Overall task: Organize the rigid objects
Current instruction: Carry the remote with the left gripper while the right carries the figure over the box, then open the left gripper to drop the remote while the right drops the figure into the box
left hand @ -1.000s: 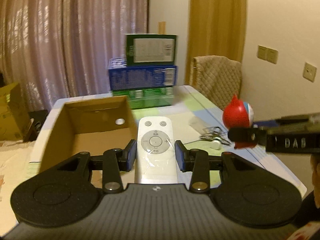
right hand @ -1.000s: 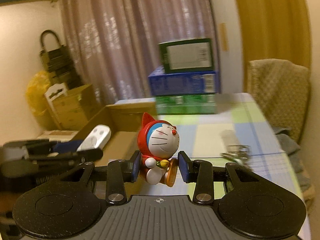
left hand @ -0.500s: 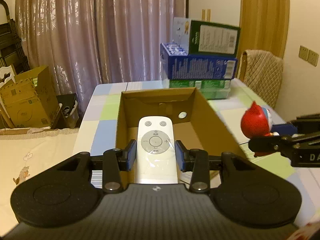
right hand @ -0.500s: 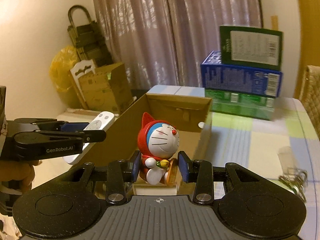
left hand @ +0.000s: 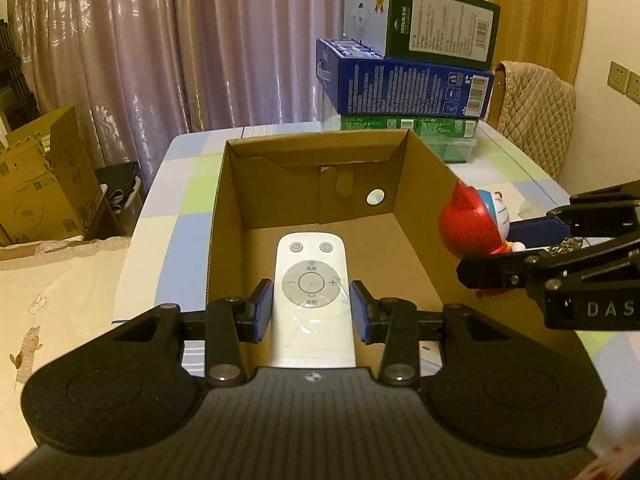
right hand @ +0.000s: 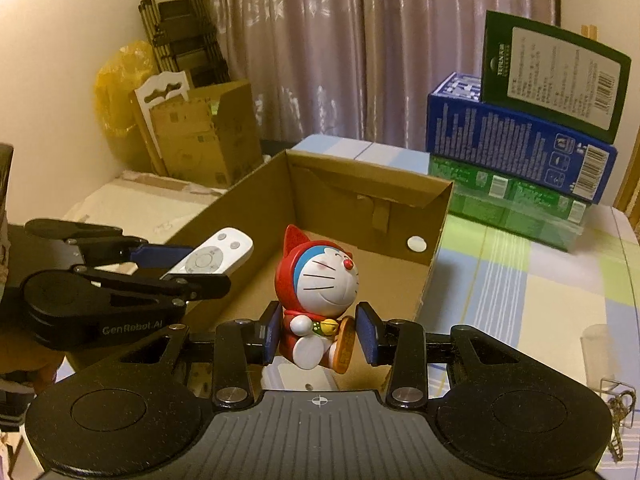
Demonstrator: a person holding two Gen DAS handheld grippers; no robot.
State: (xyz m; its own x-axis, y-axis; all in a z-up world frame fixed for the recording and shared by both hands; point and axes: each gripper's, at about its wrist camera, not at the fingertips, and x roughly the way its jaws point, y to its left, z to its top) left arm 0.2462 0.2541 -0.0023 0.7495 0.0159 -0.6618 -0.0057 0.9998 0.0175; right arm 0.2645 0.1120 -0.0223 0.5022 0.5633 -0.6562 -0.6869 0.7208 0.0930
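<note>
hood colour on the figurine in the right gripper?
Red hood on the figurine, around a blue-and-white face; clearest in the right wrist view.

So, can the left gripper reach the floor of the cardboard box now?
Probably yes. The left gripper, shut on the remote, points into the open-topped cardboard box, and nothing lies on the visible floor.

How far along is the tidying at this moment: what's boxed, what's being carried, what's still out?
Nothing lies in the open brown cardboard box yet. In hand: the left gripper holds the white remote control, the right gripper the red-hooded cat figurine, both over the box. Left out: a metal key bunch on the checked tablecloth.
</note>
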